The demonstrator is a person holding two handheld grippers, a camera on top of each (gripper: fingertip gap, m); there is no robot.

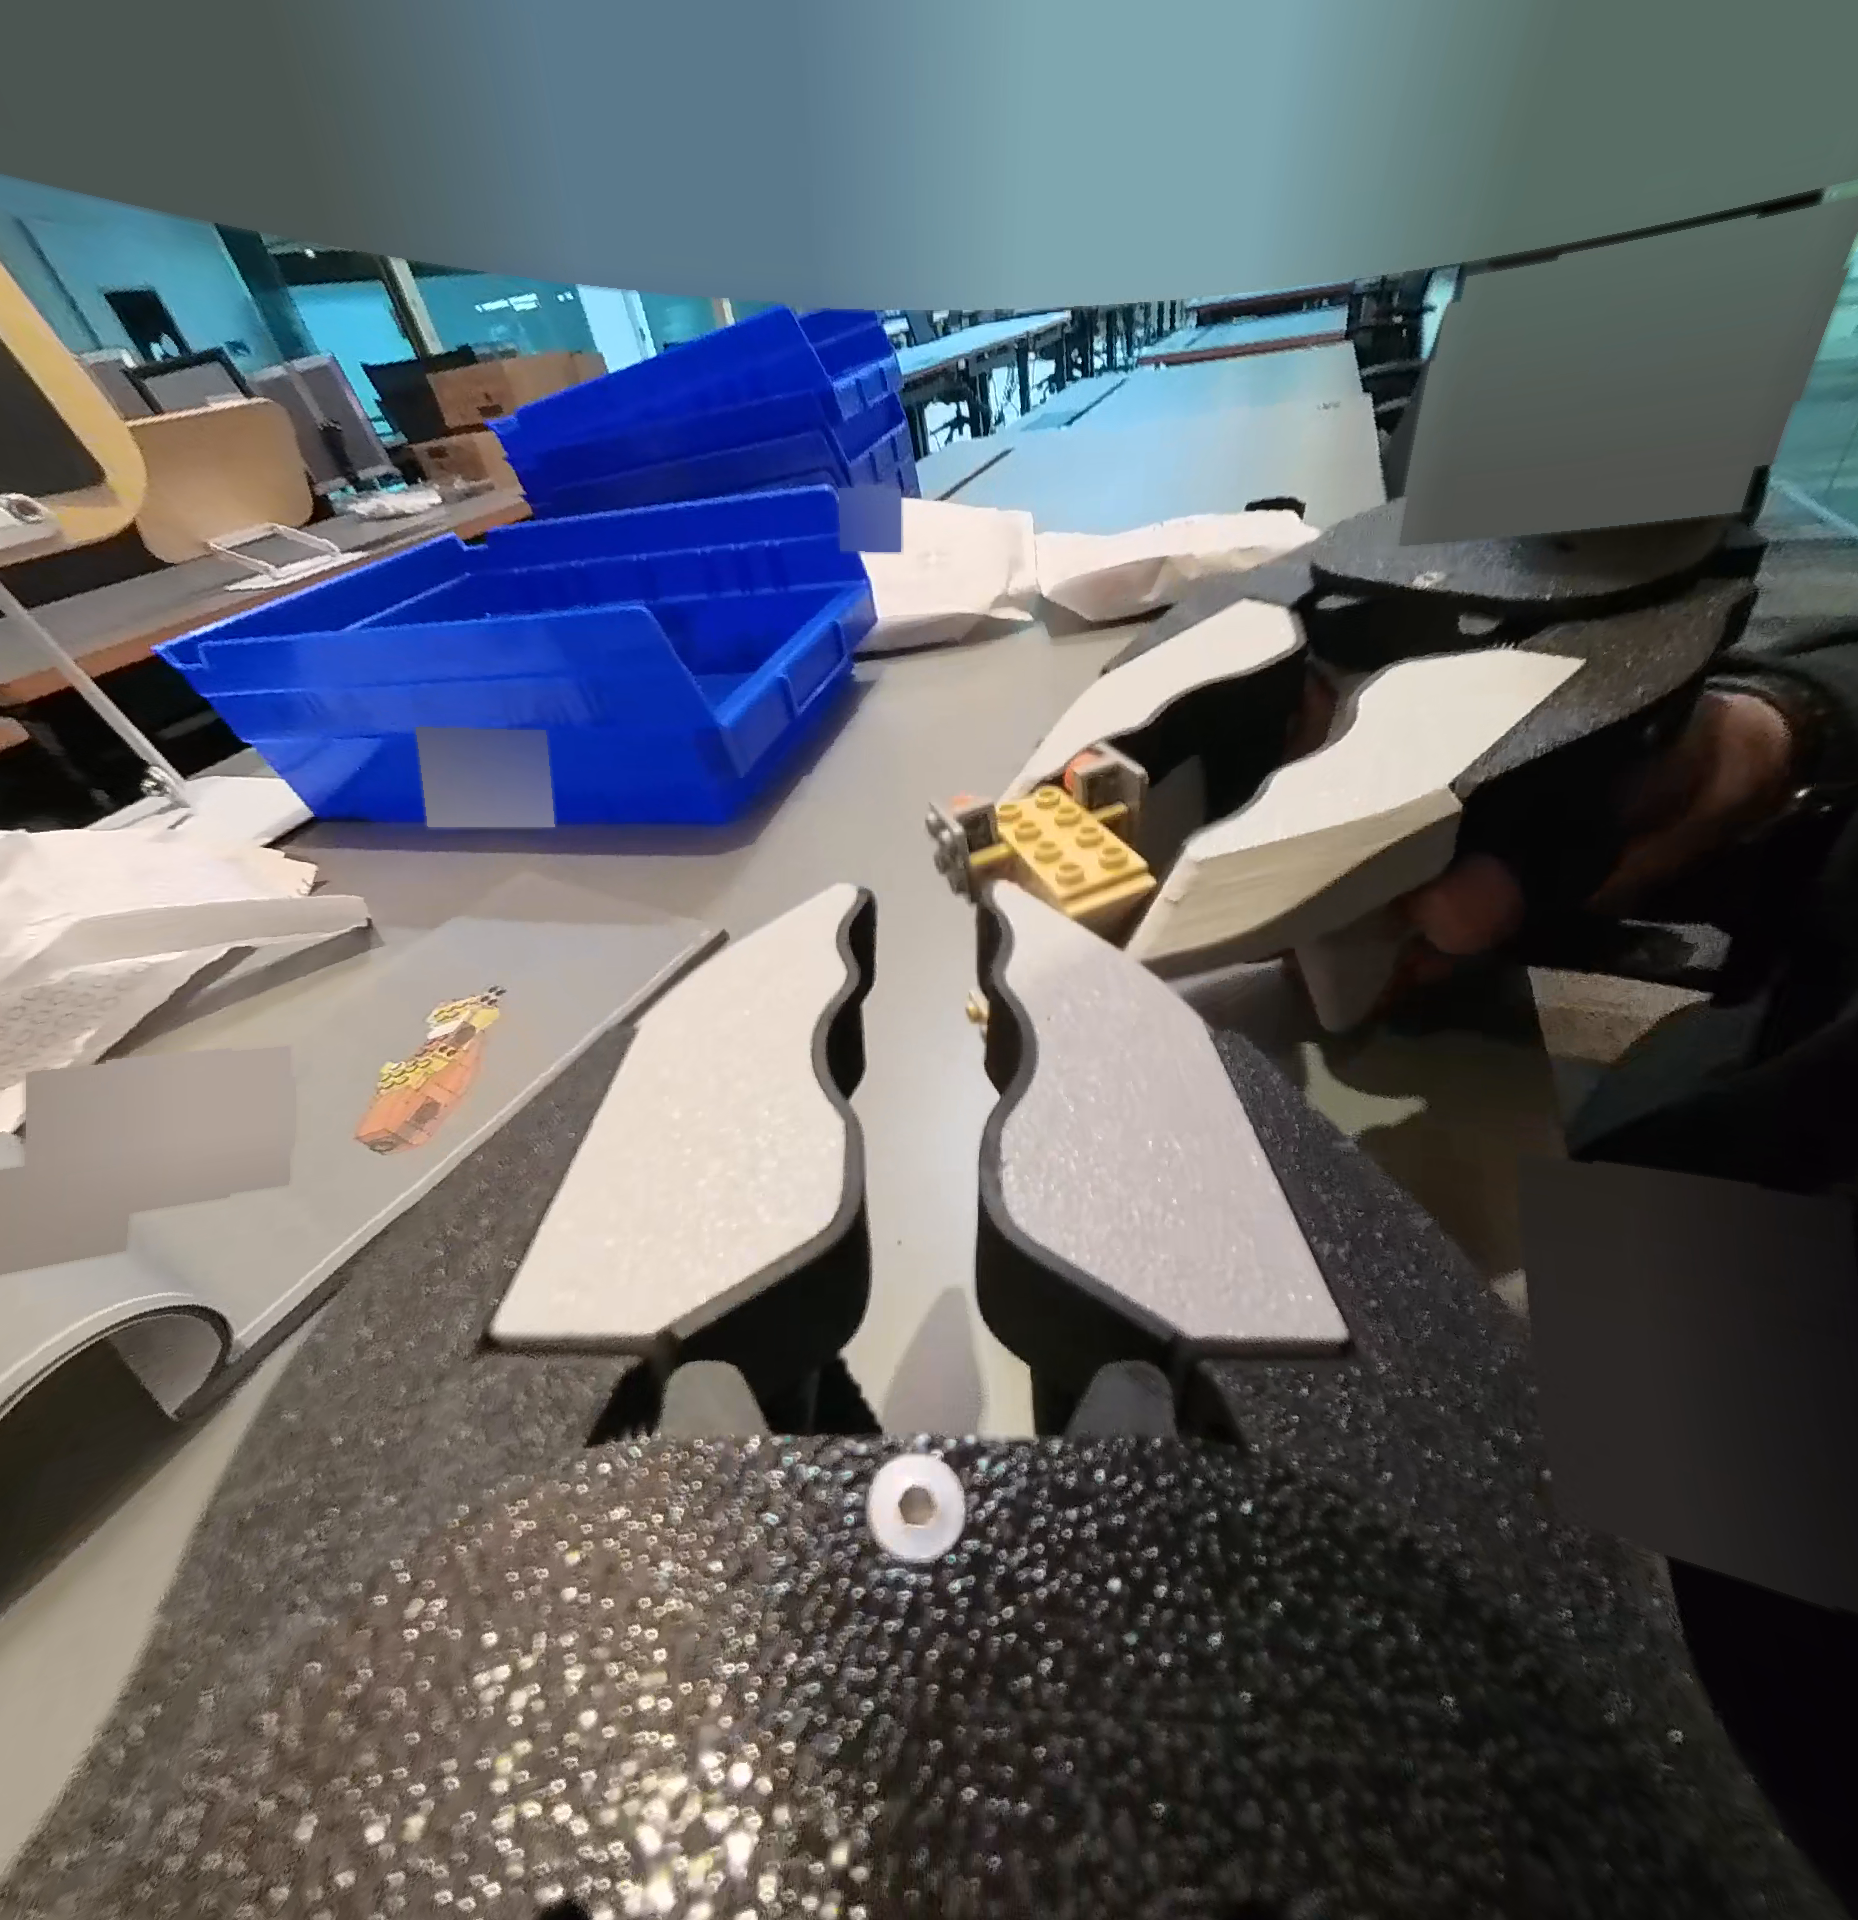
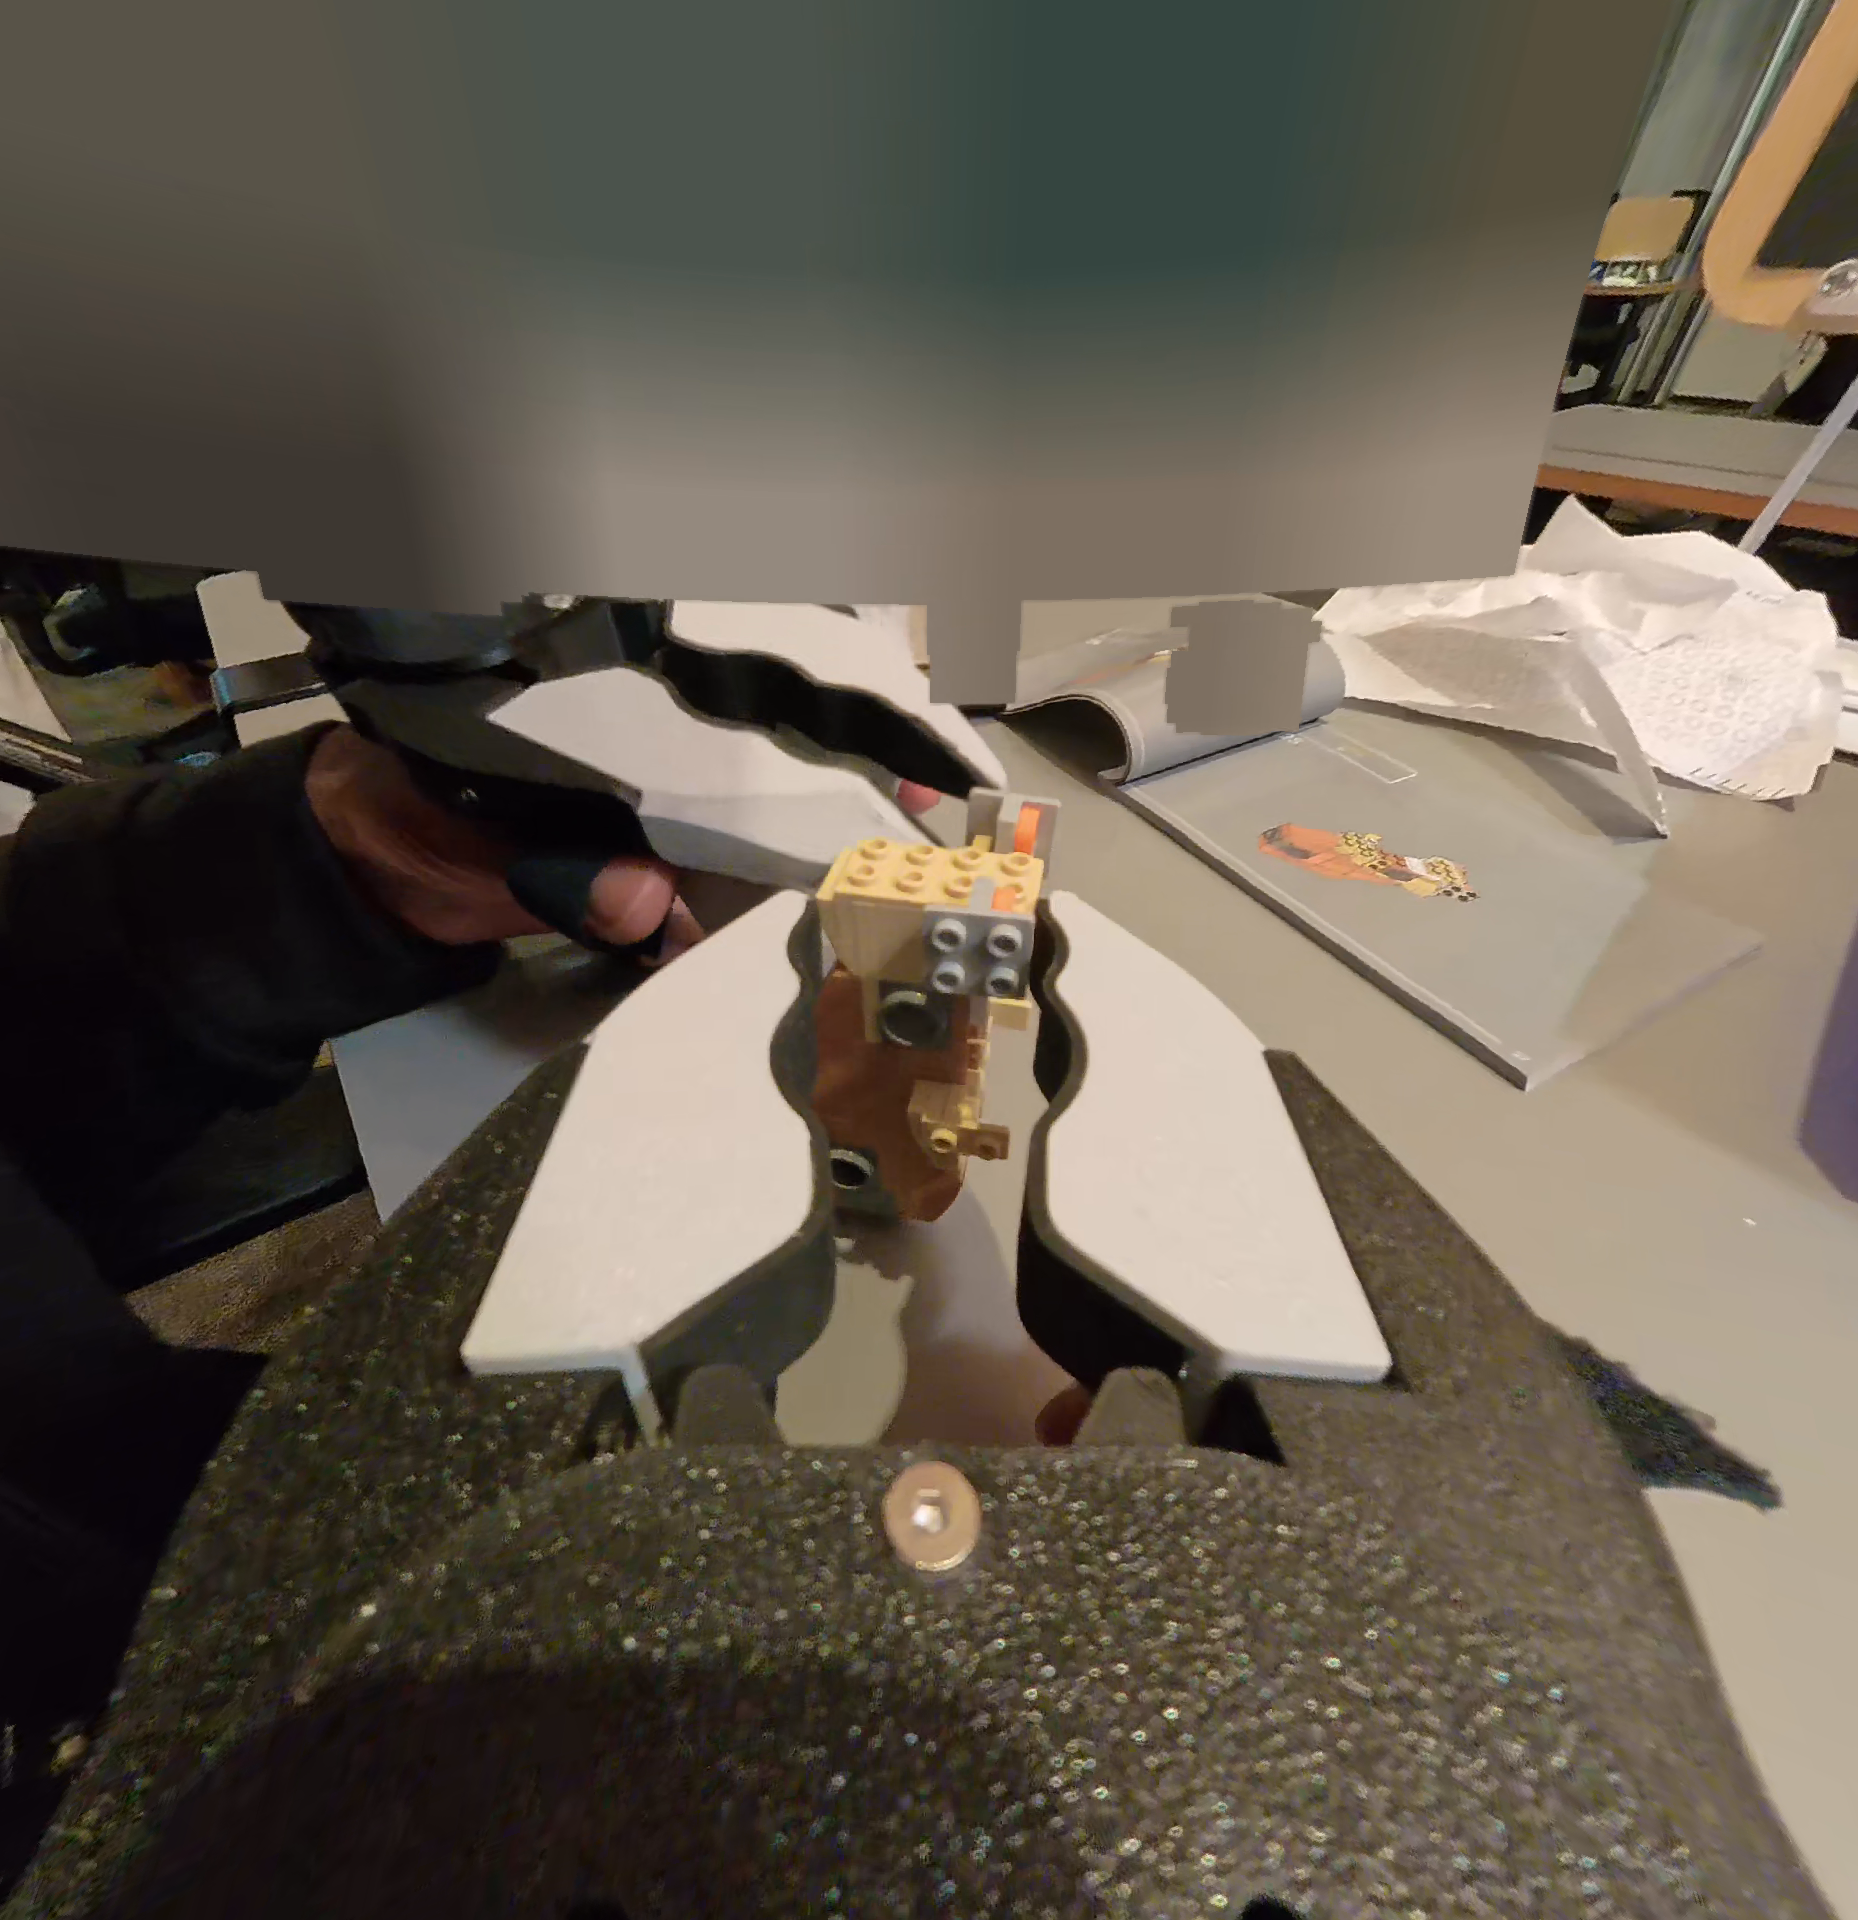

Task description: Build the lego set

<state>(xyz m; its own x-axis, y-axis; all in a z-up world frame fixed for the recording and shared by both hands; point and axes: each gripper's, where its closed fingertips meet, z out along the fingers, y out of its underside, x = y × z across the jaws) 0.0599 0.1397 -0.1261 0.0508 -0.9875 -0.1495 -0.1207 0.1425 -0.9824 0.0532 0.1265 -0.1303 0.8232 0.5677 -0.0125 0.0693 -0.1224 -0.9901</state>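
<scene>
My right gripper (image 2: 921, 920) is shut on a partly built lego model (image 2: 909, 1039) with a tan studded top, a small grey plate, orange bits and a brown body. It holds the model above the grey table (image 2: 1372, 1299). In the left wrist view the model (image 1: 1065, 847) sits between the right gripper's fingers (image 1: 1309, 790) at the upper right. My left gripper (image 1: 927, 909) is just in front of the model, jaws a narrow gap apart with nothing clamped between them. A tiny gold bit (image 1: 974, 1005) shows at its right finger's inner edge. In the right wrist view its tips (image 2: 951, 792) reach the model's top.
An open instruction booklet (image 1: 437, 1049) lies left of my left gripper, also seen in the right wrist view (image 2: 1424, 935). Stacked blue bins (image 1: 551, 686) stand behind it. Crumpled white paper bags (image 1: 104, 914) (image 2: 1631, 675) lie near them. A gloved hand (image 2: 437, 862) holds the left gripper. My two grippers' fingertips are within a few centimetres of each other.
</scene>
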